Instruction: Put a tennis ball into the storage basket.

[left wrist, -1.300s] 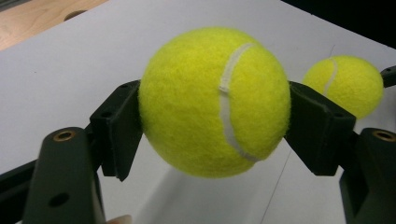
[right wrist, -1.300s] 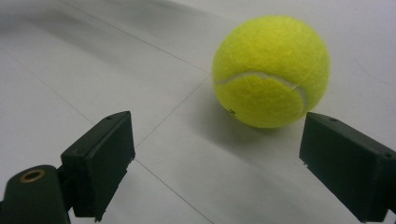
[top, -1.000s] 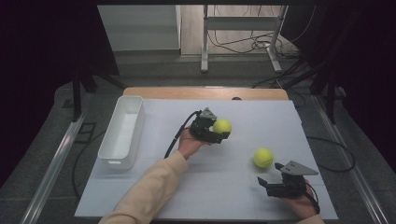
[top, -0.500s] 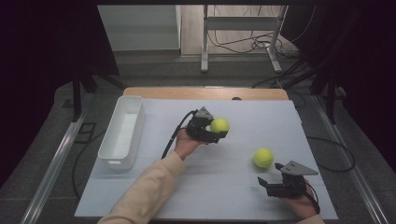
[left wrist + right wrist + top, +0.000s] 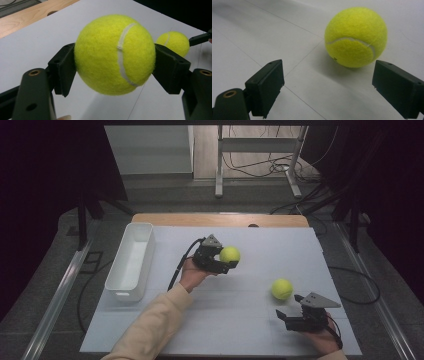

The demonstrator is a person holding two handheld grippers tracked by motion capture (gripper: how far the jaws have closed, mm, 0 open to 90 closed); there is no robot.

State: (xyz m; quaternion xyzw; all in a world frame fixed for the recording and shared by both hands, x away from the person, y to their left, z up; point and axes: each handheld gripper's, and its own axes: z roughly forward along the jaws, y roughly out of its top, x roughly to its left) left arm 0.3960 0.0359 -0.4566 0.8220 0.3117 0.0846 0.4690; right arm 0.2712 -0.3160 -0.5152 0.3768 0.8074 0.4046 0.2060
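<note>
My left gripper (image 5: 226, 261) is shut on a yellow tennis ball (image 5: 230, 254), held a little above the middle of the white table (image 5: 250, 315). In the left gripper view both black pads press the sides of that held ball (image 5: 115, 53), and a second ball (image 5: 173, 42) lies farther off at the right. That second tennis ball (image 5: 282, 289) rests on the table at the right. My right gripper (image 5: 286, 317) lies just in front of it, open. In the right gripper view the ball (image 5: 355, 37) sits beyond the jaws of my right gripper (image 5: 334, 87), apart from both.
A white rectangular bin (image 5: 131, 260) stands along the table's left side. A wooden strip (image 5: 220, 219) runs along the far edge. Metal frame legs (image 5: 218, 165) and cables (image 5: 260, 167) are on the floor behind.
My left gripper has carried its ball slightly to the left and a little higher. The right gripper and the ball on the table have stayed put.
</note>
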